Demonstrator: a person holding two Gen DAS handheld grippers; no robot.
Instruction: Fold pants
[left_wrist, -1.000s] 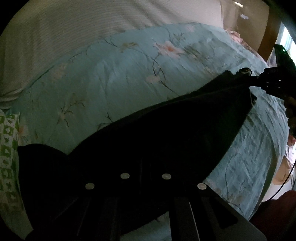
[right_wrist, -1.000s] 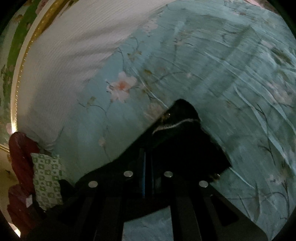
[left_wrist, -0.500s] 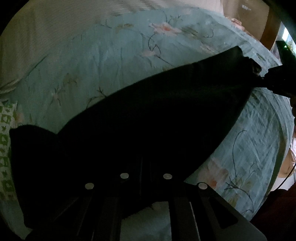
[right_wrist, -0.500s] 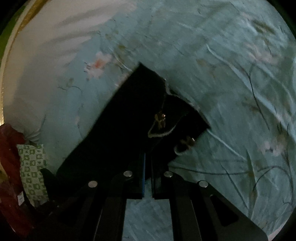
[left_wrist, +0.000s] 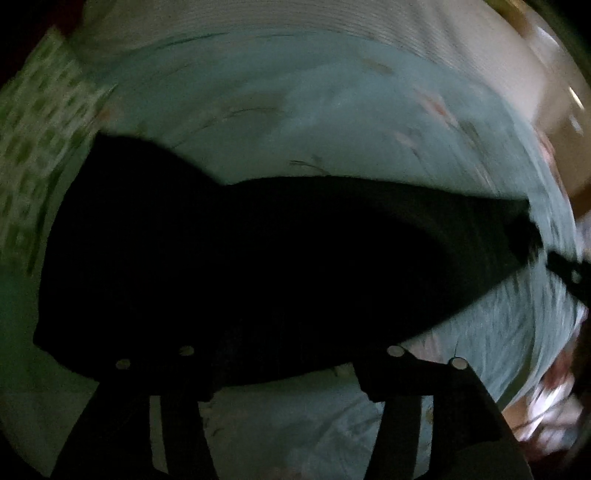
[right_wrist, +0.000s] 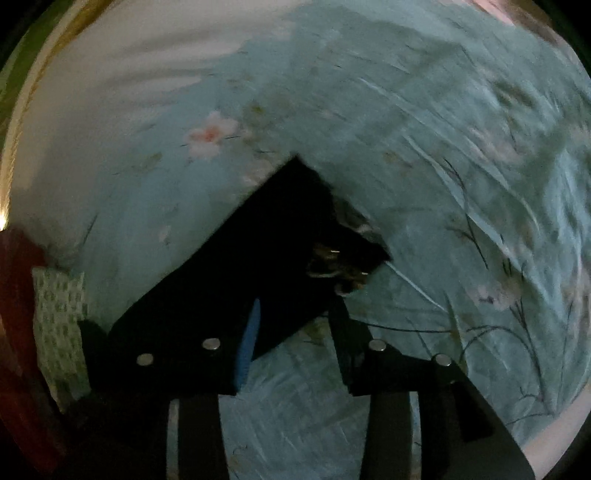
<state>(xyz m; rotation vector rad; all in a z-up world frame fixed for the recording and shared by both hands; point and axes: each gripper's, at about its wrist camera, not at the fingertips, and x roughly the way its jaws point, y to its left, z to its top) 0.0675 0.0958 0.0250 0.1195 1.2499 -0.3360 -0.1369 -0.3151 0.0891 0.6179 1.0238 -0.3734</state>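
The black pants (left_wrist: 258, 258) lie spread flat across the light blue floral bedspread (left_wrist: 295, 122). In the right wrist view their waist end (right_wrist: 280, 236) with a zipper and button (right_wrist: 332, 258) points away from me. My left gripper (left_wrist: 288, 354) is open, its fingers apart over the near edge of the pants. My right gripper (right_wrist: 291, 325) is open, its fingers apart at the waist end, holding nothing. The right gripper also shows at the far right of the left wrist view (left_wrist: 569, 273).
A green and white patterned pillow (left_wrist: 33, 147) lies at the left, also seen in the right wrist view (right_wrist: 59, 332). A white striped sheet (left_wrist: 295, 33) covers the head of the bed. A dark red object (right_wrist: 22, 332) stands at the bed's left.
Both grippers have opened and let go of the pants. The pants have dropped flat onto the bedspread. Both cameras have swung, blurring the views.
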